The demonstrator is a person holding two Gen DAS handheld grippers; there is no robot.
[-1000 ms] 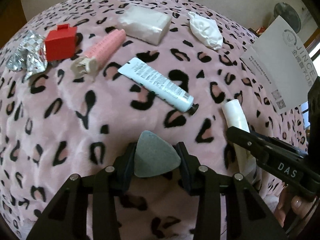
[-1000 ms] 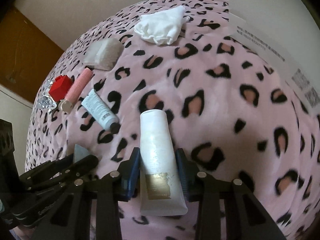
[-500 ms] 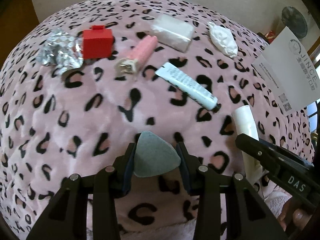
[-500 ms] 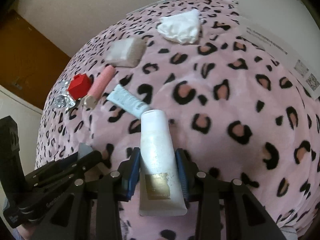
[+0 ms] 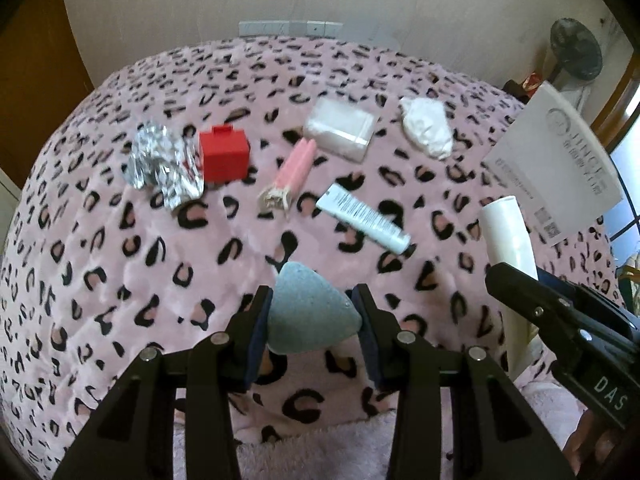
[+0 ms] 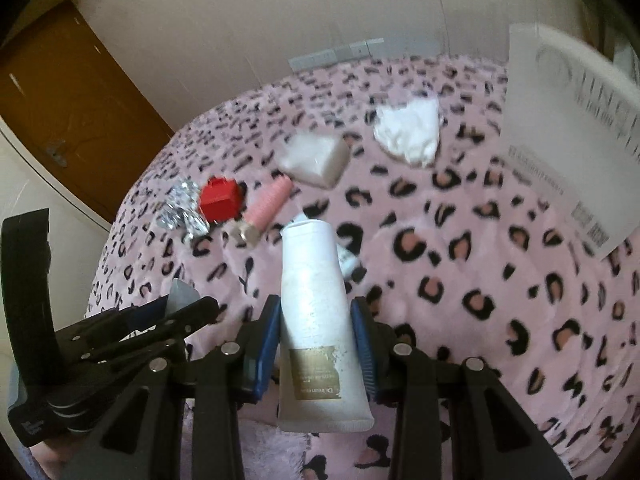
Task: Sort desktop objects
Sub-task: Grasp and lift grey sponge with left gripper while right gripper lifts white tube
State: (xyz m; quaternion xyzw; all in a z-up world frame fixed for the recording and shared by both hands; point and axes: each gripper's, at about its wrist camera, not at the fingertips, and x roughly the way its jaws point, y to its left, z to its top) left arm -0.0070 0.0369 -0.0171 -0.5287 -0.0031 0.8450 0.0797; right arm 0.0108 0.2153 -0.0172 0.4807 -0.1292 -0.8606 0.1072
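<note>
The left gripper (image 5: 314,316) is closed on a grey-blue teardrop-shaped makeup sponge (image 5: 308,314), with a blue-padded finger pressing each side and the pointed tip of the sponge facing forward. The right gripper (image 6: 316,328) is closed on a white squeeze tube with a gold label (image 6: 316,320), clamped across its mid-body; the flat crimped end of the tube points back toward the camera and the round end points forward. Both items are held above the pink leopard-print plush blanket (image 5: 100,280) and do not touch it. In the left wrist view, the right gripper and its tube appear at the right edge; in the right wrist view, the left gripper and the sponge tip appear at the lower left. Remaining items lie on the blanket in a loose row. From left to right in the left wrist view: a crumpled piece of silver foil (image 5: 164,164), touching a red plastic box with a top tab (image 5: 223,156); a pink ribbed hair roller with a beige end (image 5: 290,176); a small pale blue tube with printed text (image 5: 362,218), lying diagonally just beside the roller; a clear-wrapped white rectangular packet (image 5: 340,128); and a crumpled white tissue (image 5: 428,126). A white printed card with QR codes (image 5: 556,168) stands tilted at the right margin of the blanket.
</note>
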